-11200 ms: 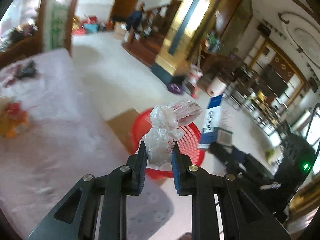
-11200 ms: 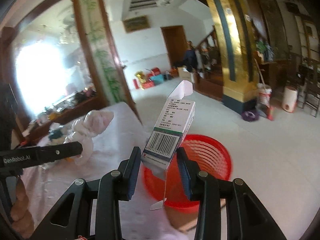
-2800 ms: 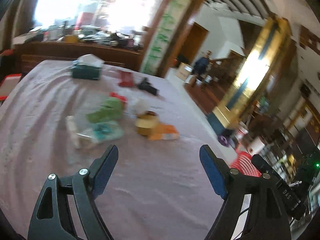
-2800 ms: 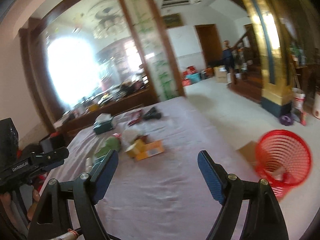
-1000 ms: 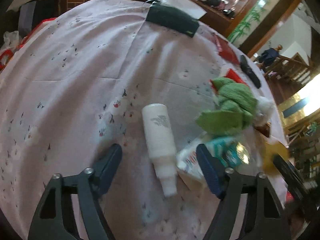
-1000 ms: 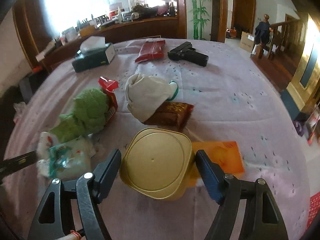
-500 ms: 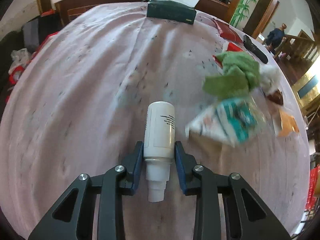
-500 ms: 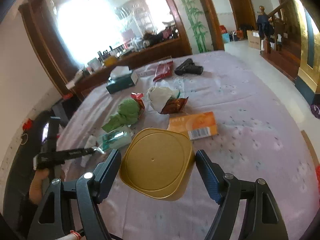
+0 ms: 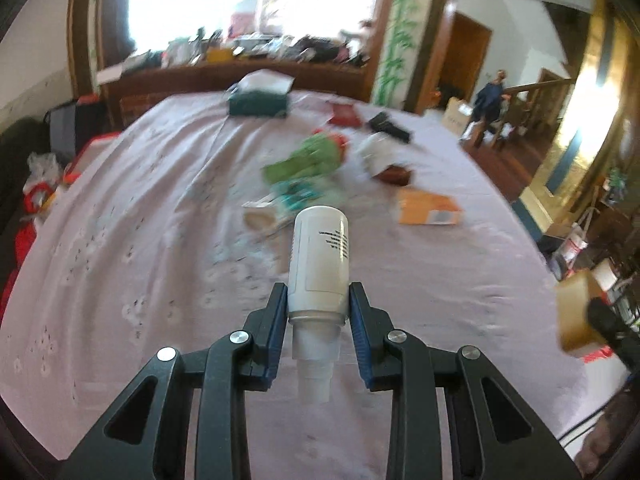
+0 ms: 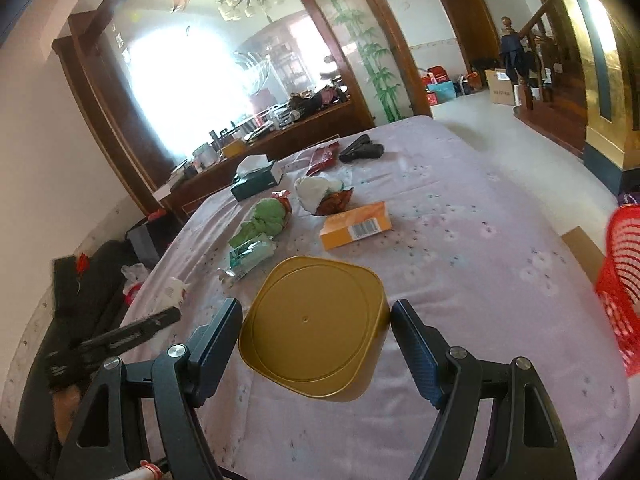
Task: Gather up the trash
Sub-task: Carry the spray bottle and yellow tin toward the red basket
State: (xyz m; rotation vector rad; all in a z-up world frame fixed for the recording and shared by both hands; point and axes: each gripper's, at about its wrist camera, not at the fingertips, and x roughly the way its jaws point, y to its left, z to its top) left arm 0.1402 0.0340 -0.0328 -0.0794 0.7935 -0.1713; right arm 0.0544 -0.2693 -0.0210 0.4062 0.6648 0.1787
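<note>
While clamped on the white plastic bottle, left gripper holds it clear of the lilac floral tablecloth, base pointing away, neck and nozzle toward the camera; blue pads pressed on both sides just above the shoulder. Jaws just closed in on it.

Right gripper spread wide around the gold square-ish tin, lid facing the camera. Left pad touching the tin's edge; right pad looks just apart from it, can't confirm contact. Tin up off the cloth. Same tin visible at far right edge of left wrist view.

Still lying on the table, grouped mid-cloth: orange carton with barcode, green crumpled cloth, teal-and-white wipes pack, white wad touching a brown-red wrapper. Further back: dark green tissue box, red packet, black pistol-shaped item.

Red mesh basket on the floor past the table's right edge, beside a flat piece of cardboard. Well apart from both grippers.

Person in dark clothes by the staircase in the background. Left view motion-blurred.
</note>
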